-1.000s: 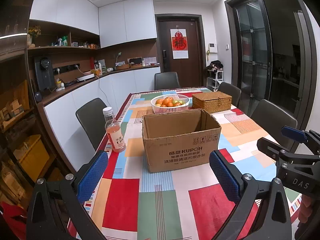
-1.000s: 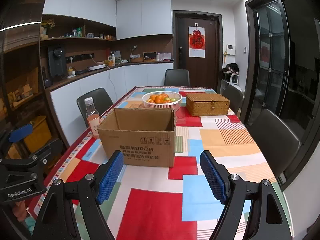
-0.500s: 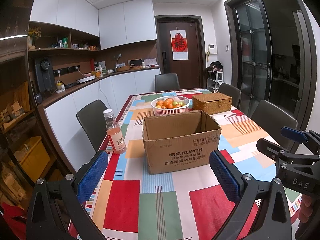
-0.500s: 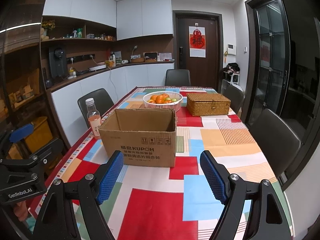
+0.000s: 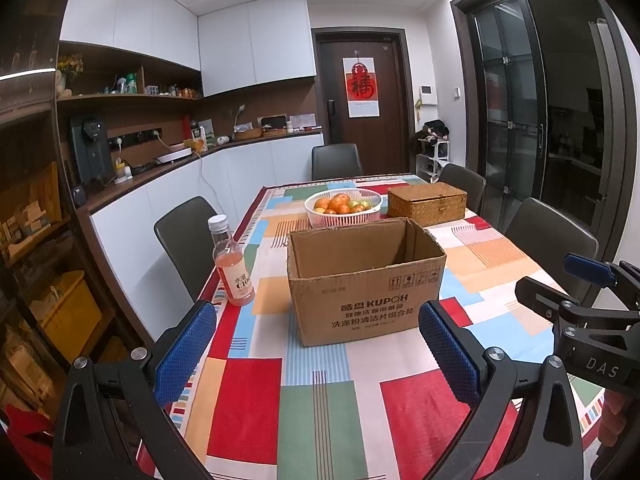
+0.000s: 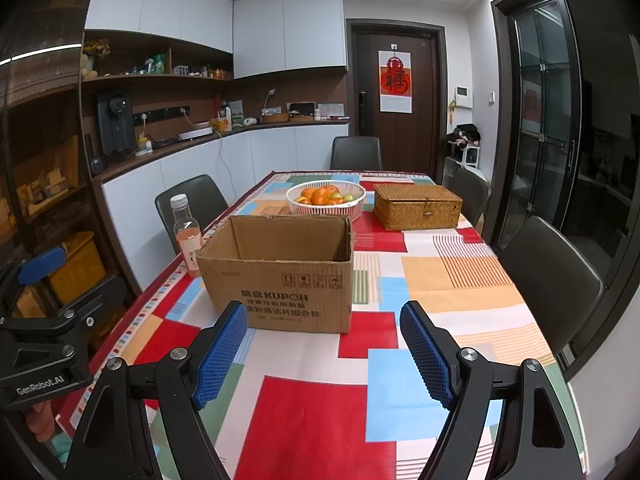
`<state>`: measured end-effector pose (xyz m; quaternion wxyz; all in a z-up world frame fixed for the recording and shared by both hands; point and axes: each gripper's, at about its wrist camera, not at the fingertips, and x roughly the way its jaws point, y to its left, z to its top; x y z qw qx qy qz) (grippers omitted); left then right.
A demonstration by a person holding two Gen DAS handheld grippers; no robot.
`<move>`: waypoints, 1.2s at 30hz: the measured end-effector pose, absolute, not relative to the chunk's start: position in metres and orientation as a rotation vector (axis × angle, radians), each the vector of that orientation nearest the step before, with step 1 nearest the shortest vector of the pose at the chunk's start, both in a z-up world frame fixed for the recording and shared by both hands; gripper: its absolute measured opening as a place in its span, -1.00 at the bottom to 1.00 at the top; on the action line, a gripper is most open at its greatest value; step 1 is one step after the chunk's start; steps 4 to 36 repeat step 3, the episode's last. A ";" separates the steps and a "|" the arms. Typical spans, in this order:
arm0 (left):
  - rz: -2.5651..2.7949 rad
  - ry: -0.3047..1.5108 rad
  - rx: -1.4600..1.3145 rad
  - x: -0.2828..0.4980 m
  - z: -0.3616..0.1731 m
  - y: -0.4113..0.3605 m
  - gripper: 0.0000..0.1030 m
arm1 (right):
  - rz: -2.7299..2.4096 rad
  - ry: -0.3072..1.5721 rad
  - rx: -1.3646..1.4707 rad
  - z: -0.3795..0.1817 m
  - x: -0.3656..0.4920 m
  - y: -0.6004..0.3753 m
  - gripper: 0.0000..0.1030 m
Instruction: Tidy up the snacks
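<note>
Corrugated cardboard box (image 5: 366, 280) open-topped | woven lidded basket (image 5: 426, 204) | ribbed fruit bowl (image 5: 343, 212)

tablecloth (image 5: 248, 408): red, blue, green, orange blocks | box (image 5: 360, 300): brown | bottle (image 5: 234, 276): pink | basket (image 5: 426, 204): tan wicker

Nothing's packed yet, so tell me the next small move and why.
Probably move the left claw toward the pink drink bottle with the white cap: both claws are open and empty, the brown cardboard box looks empty, and the bottle stands just left of it.
</note>
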<state>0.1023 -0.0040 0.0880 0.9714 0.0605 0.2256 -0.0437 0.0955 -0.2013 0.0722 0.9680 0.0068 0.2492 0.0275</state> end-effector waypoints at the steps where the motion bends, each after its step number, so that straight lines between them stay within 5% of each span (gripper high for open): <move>1: -0.088 0.457 0.122 0.103 0.087 -0.004 1.00 | 0.055 0.505 0.012 0.072 0.096 -0.200 0.54; 36: -0.085 0.461 0.124 0.104 0.086 -0.004 1.00 | 0.054 0.509 0.012 0.071 0.098 -0.200 0.54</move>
